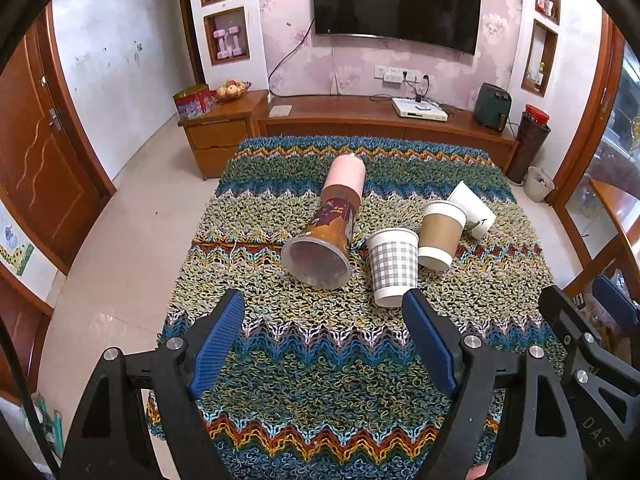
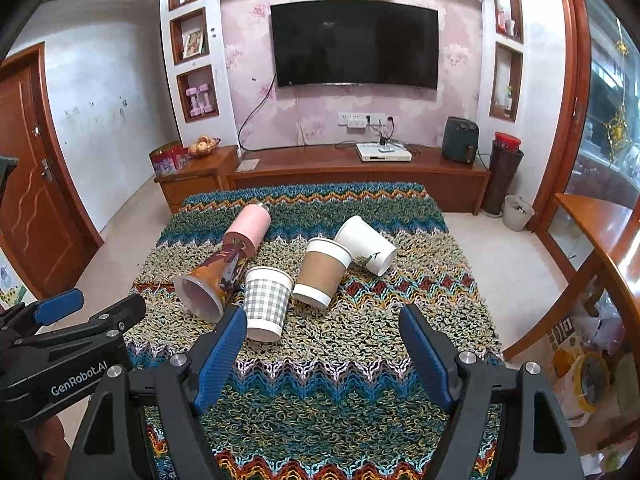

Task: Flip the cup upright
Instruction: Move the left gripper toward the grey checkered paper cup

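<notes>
Several cups sit on a knitted zigzag cloth. An orange printed cup lies on its side with its mouth facing me; it also shows in the right wrist view. A pink cup lies behind it. A grey checked cup stands with its wide mouth up, also seen in the right wrist view. A brown-sleeved cup and a white cup lie tilted. My left gripper is open, just short of the orange cup. My right gripper is open, near the checked cup.
A wooden TV cabinet and a TV stand behind the table. A wooden door is at the left. A wooden shelf unit is at the right. The other gripper shows at the right edge of the left wrist view.
</notes>
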